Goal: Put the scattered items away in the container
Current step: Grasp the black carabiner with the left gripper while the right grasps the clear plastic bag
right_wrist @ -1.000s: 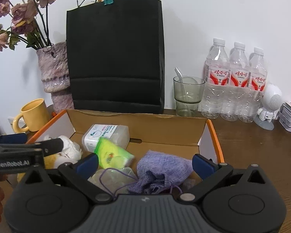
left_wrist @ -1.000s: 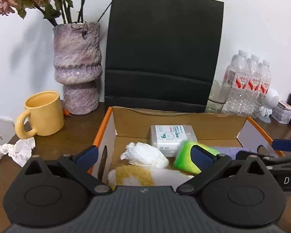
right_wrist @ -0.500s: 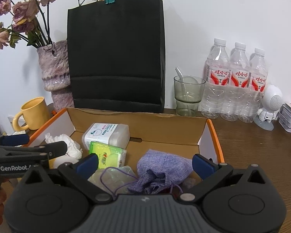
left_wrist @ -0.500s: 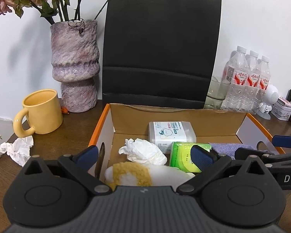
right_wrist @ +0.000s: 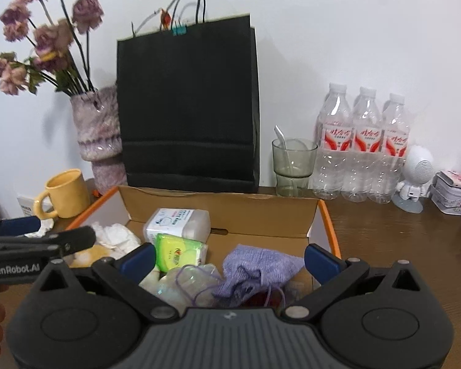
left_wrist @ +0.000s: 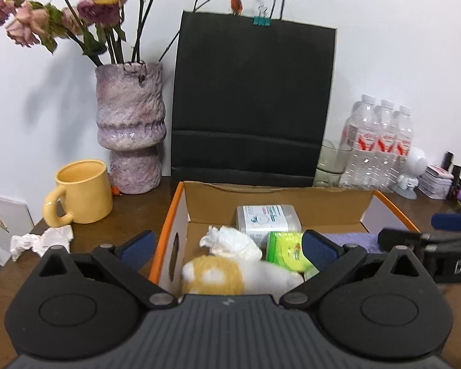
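Note:
An orange-edged cardboard box (left_wrist: 166, 221) (right_wrist: 330, 227) sits right in front of both grippers. Inside lie a white wipes pack (left_wrist: 267, 220) (right_wrist: 178, 223), a crumpled tissue (left_wrist: 233, 241) (right_wrist: 116, 235), a green pack (left_wrist: 284, 247) (right_wrist: 178, 252), a yellow-and-white plush (left_wrist: 224, 276), a purple cloth pouch (right_wrist: 261, 267) and a clear bag with purple string (right_wrist: 187, 283). My left gripper (left_wrist: 227, 244) is open and holds nothing, hovering over the box's near left corner. My right gripper (right_wrist: 229, 259) is open above the pouch. Another crumpled tissue (left_wrist: 41, 241) lies on the table left of the box.
A yellow mug (left_wrist: 80, 196) and a purple vase of dried flowers (left_wrist: 130, 129) stand back left. A black paper bag (left_wrist: 252, 101) is behind the box. At the back right are a glass (right_wrist: 293, 166), three water bottles (right_wrist: 365, 144), a small white figure (right_wrist: 415, 178) and a tin (right_wrist: 453, 195).
The green pack, tilted a second ago, now lies flat in the box. Both grippers have drawn back and up, showing more of the flowers and the bag handles.

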{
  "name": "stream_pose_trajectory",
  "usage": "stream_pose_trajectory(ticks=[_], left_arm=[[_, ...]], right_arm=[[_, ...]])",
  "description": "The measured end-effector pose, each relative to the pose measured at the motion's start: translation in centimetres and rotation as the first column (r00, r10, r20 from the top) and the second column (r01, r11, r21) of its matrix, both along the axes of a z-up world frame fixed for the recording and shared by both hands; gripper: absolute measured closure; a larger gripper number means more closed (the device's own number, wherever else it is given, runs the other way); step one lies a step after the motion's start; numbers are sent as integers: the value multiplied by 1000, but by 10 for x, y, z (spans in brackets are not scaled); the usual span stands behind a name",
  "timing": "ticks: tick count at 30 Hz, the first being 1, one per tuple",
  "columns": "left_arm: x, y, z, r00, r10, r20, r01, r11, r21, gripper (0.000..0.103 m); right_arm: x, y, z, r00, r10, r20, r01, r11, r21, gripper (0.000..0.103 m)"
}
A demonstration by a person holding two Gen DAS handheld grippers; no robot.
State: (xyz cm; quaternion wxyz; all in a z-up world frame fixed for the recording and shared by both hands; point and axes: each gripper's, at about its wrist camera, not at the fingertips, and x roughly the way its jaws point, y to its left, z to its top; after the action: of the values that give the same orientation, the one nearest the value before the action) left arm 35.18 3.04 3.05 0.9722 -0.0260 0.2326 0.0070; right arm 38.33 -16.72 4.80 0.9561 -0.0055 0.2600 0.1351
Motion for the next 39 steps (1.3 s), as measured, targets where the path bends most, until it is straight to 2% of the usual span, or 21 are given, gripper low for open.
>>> stream_pose_trajectory(ticks=[6,13,22,29,32,35,38,39], left_arm=[[-47,21,-4,1000,15,-2,-15,1000,22,0],[-81,45,-29,997,27,-69,-26,1000,14,0],[-69,46,-68,983,25,-184,-22,1000,19,0],[-52,31,-78,976,31,-216,-21,999,50,0],[-48,26,-82,972,28,-231,-16,998,53,0],[-46,25,-84,973,27,-230,-18,999,42,0],[-46,26,-84,974,39,-224,-33,999,30,4],[-46,25,-83,974,44,-223,-37,999,36,8]], right_arm=[[-47,-3,3,1000,12,28,-11,1000,-8,0],[-92,2,-13,999,32,10,-32,999,-41,0],[-95,15,-67,994,38,-106,-47,995,-86,2],[-83,15,-84,987,48,-153,-57,997,-57,7],[-78,16,-86,984,66,-164,-75,996,-47,13],[-75,17,-88,980,80,-181,-88,995,-37,23],[-77,17,-86,980,92,-175,-99,995,-29,38],[-78,17,-86,980,95,-173,-101,995,-27,45]])
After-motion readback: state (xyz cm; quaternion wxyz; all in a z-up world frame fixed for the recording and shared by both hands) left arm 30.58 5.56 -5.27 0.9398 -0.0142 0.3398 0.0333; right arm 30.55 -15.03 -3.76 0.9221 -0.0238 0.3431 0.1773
